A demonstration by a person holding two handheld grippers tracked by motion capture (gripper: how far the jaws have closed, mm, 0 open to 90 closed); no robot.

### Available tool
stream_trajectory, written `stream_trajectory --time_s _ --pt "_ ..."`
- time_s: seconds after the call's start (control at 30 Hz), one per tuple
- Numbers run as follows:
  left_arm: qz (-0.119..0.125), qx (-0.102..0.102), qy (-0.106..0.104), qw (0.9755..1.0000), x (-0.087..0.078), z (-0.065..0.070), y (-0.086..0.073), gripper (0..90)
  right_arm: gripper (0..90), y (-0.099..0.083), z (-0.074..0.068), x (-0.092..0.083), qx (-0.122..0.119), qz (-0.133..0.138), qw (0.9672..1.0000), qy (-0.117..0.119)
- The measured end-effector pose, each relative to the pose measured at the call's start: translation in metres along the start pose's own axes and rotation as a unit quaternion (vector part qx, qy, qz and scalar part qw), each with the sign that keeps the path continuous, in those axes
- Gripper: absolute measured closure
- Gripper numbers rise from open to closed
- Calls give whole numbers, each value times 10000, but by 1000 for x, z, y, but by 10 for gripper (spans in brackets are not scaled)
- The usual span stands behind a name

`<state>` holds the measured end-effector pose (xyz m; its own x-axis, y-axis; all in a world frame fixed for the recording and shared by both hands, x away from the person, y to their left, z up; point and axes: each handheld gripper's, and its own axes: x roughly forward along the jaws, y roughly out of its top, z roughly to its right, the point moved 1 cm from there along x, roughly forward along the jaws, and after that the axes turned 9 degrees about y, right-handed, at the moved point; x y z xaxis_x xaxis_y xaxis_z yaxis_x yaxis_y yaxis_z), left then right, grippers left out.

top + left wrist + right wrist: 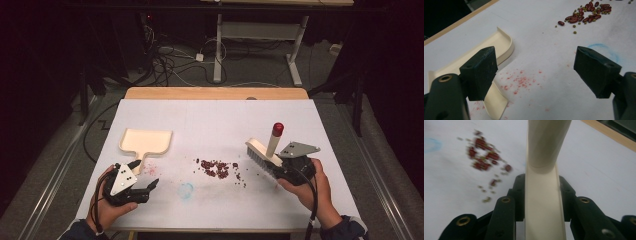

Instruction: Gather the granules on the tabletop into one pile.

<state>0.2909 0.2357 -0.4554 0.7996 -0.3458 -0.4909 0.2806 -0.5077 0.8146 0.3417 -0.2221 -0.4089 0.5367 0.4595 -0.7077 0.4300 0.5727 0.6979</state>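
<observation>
Brush (263,151) pinched by right fingers (517,195), left fingers (482,71) spread beside dustpan (146,142) (high view adds red handle tip)

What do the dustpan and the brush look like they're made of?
Dustpan: likely plastic, cream with a smooth moulded rim and slight sheen. Brush: cream back and handle, probably the same plastic, red cap, grey bristles that look synthetic, though wood can't be ruled out.
</observation>
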Motion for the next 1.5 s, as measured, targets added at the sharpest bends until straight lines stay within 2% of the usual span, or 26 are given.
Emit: stream_trajectory --time_s 0.03,0.1,0.17,0.2,0.23,0.3,0.33,0.4,0.5,0.53,0.57,0.7,0.77,0.87,0.93,1.0,1.07,1.13,1.17,1.2,1.23,1.27,1.3,1.37,1.43,1.5 --pt "-6 18 -1 10000 1 0 0 184 675 0 0 0 0 0 10000 0" --pt "-7 21 -7 10000 2 1 1 184 675 -3 -1 10 18 -225 9992 -329" --pt "-29 46 -15 10000 3 1 2 184 676 -1 -10 22 128 -174 9994 -282" --pt "-37 52 -12 10000 4 2 2 184 676 2 -15 26 35 -192 9991 -380" --pt "-45 54 -9 10000 4 2 2 184 676 2 -15 26 35 -192 9991 -380" --pt "-46 32 -2 10000 5 2 2 185 675 9 -31 38 -8 -183 9986 -487" --pt "-57 35 3 10000 5 2 2 185 675 9 -31 38 -8 -183 9986 -487" --pt "-70 35 7 10000 5 3 2 187 674 16 -39 47 -18 -154 9982 -587" --pt "-63 28 4 10000 5 3 2 187 675 27 -51 58 -21 -66 9982 -588" --pt "-59 24 -1 10000 5 3 2 188 675 36 -59 64 23 32 9989 -458" --pt "-60 25 -7 10000 5 3 2 188 675 36 -59 64 23 32 9989 -458" --pt "-60 27 -27 10000 6 4 2 188 675 49 -71 76 -62 113 9992 -376" --pt "-55 20 -39 10000 6 3 2 187 675 53 -75 80 -164 132 9989 -420" --pt "-77 40 -43 10000 6 3 1 187 675 58 -77 80 -230 178 9988 -395" --pt "-80 35 -41 10000 5 3 1 187 675 60 -75 75 -288 238 9984 -431" --pt "-94 35 -32 9999 5 3 0 187 675 61 -71 68 -294 344 9983 -357" --pt "-87 30 -20 10000 5 3 1 187 675 61 -66 56 -300 478 9982 -204" --pt "-77 30 -3 10000 4 3 0 187 675 59 -60 41 -400 654 9970 96" --pt "-78 35 -3 10000 4 3 0 186 675 56 -52 26 -522 781 9943 508" --pt "-86 44 0 10000 4 3 0 186 675 56 -52 26 -522 781 9943 508" --pt "-93 43 14 9999 3 3 0 186 675 50 -45 12 -793 990 9872 962" --pt "-101 45 27 9999 3 3 0 186 675 50 -45 12 -793 990 9872 962" --pt "-106 44 31 9999 3 3 0 186 675 46 -42 6 -1065 1034 9822 1151" --pt "-100 38 54 9999 3 2 0 186 674 35 -38 -4 -1471 1032 9710 1578" --pt "-102 7 61 9999 3 1 0 186 674 21 -33 -9 -1726 927 9577 2108" --pt "-110 -30 69 9999 4 -1 0 186 674 9 -30 -10 -2066 821 9407 2563"
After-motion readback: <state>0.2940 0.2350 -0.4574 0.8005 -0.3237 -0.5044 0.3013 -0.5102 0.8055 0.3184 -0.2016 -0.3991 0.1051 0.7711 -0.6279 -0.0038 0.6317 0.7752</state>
